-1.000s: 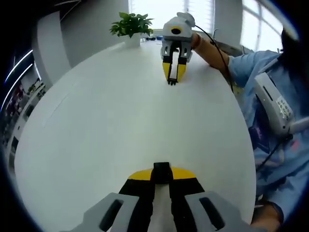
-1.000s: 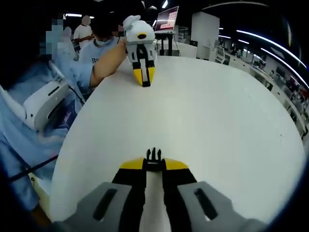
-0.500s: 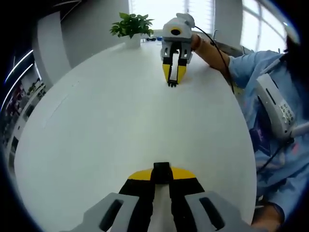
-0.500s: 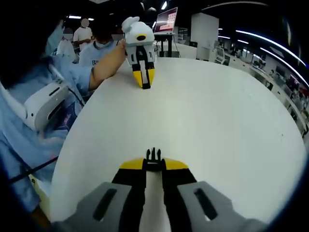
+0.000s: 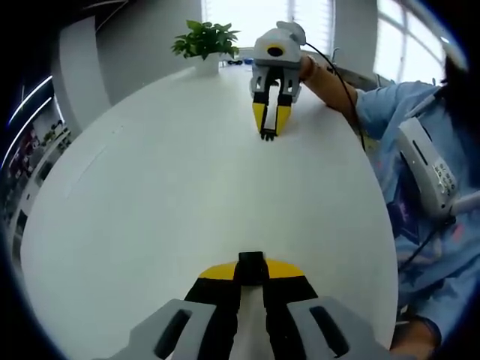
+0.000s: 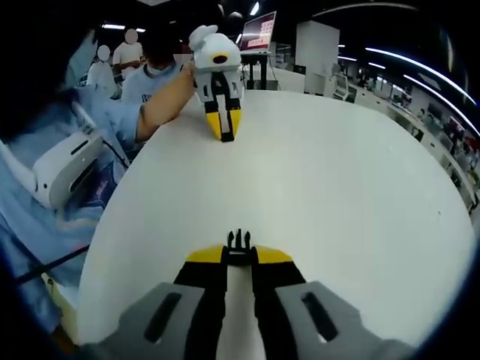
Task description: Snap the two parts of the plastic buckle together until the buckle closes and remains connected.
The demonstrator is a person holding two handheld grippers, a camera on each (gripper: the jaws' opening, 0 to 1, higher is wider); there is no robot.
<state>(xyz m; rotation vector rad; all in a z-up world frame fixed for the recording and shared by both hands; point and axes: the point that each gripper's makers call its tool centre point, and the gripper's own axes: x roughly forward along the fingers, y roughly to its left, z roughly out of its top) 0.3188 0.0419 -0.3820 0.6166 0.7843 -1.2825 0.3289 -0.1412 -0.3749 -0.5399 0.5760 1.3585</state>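
Observation:
In the left gripper view my left gripper [image 5: 252, 264] is shut on the black socket half of the buckle [image 5: 251, 262], which sticks out between its yellow tips. Across the white table [image 5: 165, 180] the right gripper [image 5: 268, 133] points toward me, its jaws shut on the pronged half [image 5: 267, 135]. In the right gripper view my right gripper [image 6: 239, 253] holds the black pronged half [image 6: 239, 241], prongs forward. The left gripper [image 6: 225, 135] faces it from the far side, held by a person's hand. The two halves are well apart.
A potted green plant [image 5: 204, 41] stands at the table's far edge in the left gripper view. The person in a light blue sleeve [image 5: 409, 112] sits along the table's right side there. A monitor [image 6: 259, 31] and other people stand beyond the table in the right gripper view.
The opposite gripper has drifted slightly closer in each view. Both grips are unchanged.

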